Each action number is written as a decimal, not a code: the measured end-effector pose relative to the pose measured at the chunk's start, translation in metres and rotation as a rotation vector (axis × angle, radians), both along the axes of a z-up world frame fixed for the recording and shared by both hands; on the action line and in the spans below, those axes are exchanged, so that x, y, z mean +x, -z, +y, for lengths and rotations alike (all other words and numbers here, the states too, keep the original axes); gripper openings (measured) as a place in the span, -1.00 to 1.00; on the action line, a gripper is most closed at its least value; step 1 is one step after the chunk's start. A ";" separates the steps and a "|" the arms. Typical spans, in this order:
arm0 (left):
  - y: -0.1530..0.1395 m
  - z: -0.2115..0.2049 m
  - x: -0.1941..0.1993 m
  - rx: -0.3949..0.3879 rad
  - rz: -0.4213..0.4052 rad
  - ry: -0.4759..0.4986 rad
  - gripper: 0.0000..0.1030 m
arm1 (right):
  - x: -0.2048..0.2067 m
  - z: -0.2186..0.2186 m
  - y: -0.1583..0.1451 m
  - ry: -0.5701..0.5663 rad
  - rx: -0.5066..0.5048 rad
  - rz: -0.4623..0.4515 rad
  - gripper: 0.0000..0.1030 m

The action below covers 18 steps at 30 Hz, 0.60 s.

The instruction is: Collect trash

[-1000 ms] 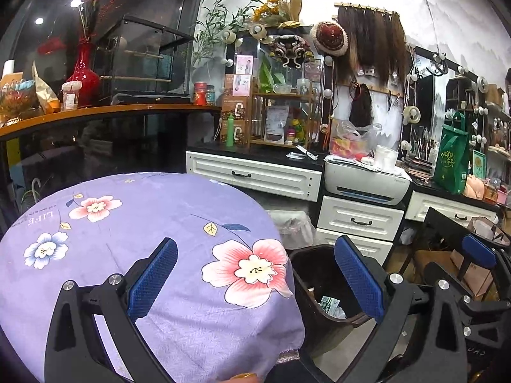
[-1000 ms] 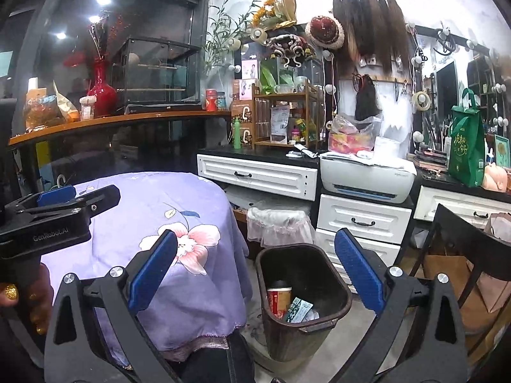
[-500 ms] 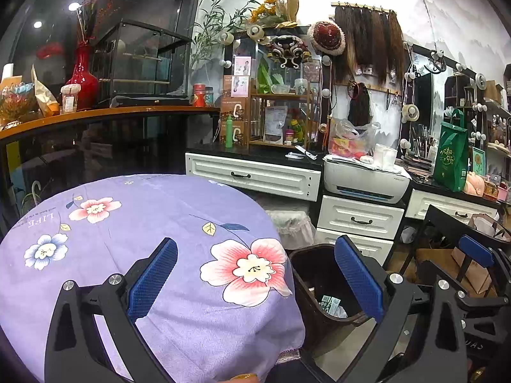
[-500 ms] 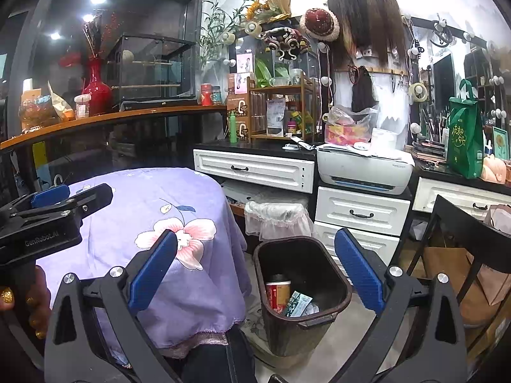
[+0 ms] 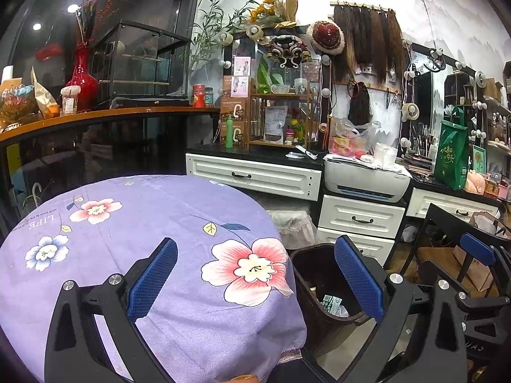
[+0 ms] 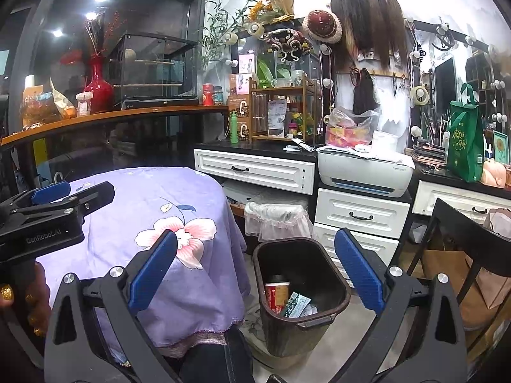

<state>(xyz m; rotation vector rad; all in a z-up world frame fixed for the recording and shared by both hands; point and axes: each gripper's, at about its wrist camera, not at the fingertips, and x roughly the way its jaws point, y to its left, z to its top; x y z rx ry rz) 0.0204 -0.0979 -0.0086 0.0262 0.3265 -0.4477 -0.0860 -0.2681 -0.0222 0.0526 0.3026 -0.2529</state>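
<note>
1. Bin (image 6: 300, 290): dark plastic, on the floor just beside the round table (image 5: 134, 223), on its right. It holds a red cup (image 6: 277, 292), a green-printed wrapper (image 6: 295, 303) and some pale scraps. This is where the task's trash now lies.
2. Left gripper (image 5: 255, 277): jaws wide apart and empty, hovering above the table edge nearest the bin.
3. Right gripper (image 6: 255, 274): jaws likewise wide apart and empty, framing the bin from above.
4. Step in hand, as judged: collection looks finished or nearly so, since the purple flowered tablecloth (image 5: 105, 242) shows no loose item. The next move calls for a scan for remaining litter; none is visible near the bin.
5. Surroundings: a second, lace-skirted bin (image 6: 276, 220) stands behind the dark bin; white drawers (image 6: 361, 214) and a printer (image 6: 364, 172) lie beyond it; a black chair (image 6: 460, 242) stands on the bin's right.
6. Obstructions: the chair and the table's hanging cloth hem narrow the approach to the bin.
</note>
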 end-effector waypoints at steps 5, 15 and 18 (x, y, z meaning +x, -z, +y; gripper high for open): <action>0.000 0.000 0.000 0.002 0.004 0.000 0.89 | 0.000 0.000 0.000 -0.001 0.000 0.003 0.89; 0.002 0.001 0.001 0.010 0.010 0.002 0.89 | 0.001 -0.001 0.001 -0.004 -0.002 0.005 0.89; 0.002 0.001 0.001 0.013 0.005 -0.002 0.89 | 0.001 -0.002 0.001 -0.004 -0.003 0.005 0.89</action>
